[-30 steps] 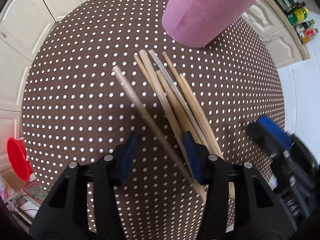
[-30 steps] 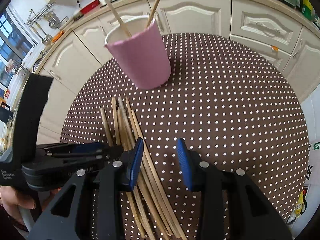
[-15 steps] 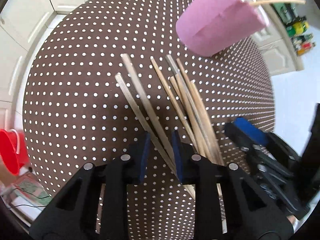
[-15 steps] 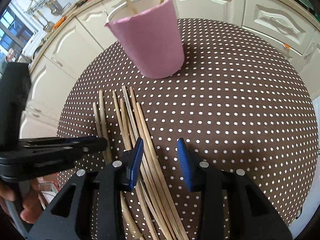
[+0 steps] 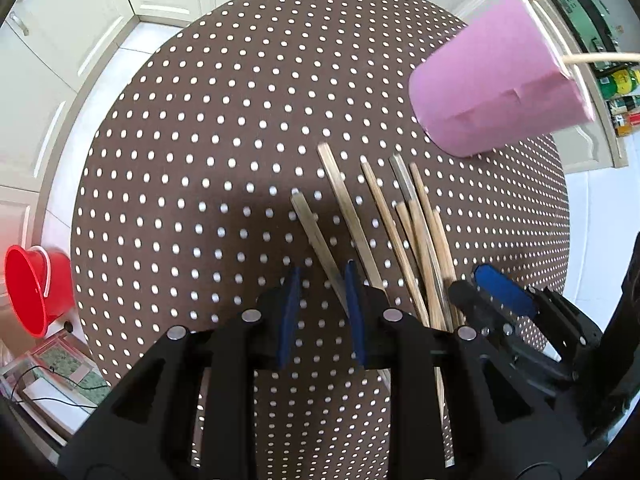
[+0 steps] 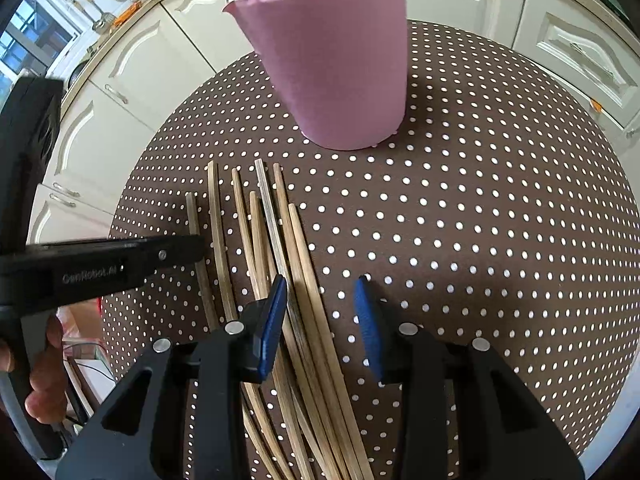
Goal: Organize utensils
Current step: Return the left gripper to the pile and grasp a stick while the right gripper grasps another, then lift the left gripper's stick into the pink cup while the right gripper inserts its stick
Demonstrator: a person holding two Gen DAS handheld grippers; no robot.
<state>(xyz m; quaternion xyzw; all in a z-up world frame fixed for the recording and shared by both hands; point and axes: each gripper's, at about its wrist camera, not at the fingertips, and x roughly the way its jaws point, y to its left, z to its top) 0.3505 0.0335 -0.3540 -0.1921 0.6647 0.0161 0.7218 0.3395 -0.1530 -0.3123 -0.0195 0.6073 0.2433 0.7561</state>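
Several wooden chopsticks [image 5: 416, 224] lie side by side on the brown dotted table [image 5: 200, 160], in front of a pink cup [image 5: 492, 92] that holds two sticks. My left gripper [image 5: 320, 280] is open low over the leftmost chopstick [image 5: 316, 236], which runs between its jaws by the right pad. My right gripper [image 6: 320, 292] is open over the right side of the chopstick bundle [image 6: 288, 248], with a few sticks between its jaws. The pink cup [image 6: 332, 64] stands just beyond. The left gripper [image 6: 120, 264] shows at the left in the right wrist view.
A red bucket [image 5: 32, 284] stands on the floor at the left, beyond the table's edge. White cabinets [image 6: 560, 40] surround the table. The right gripper [image 5: 504, 292] sits close at the right of the left gripper.
Both grippers have moved forward toward the cup. The left gripper narrowed half a second ago and has widened a little now, around the leftmost chopstick. Two chopsticks lie split off to the left.
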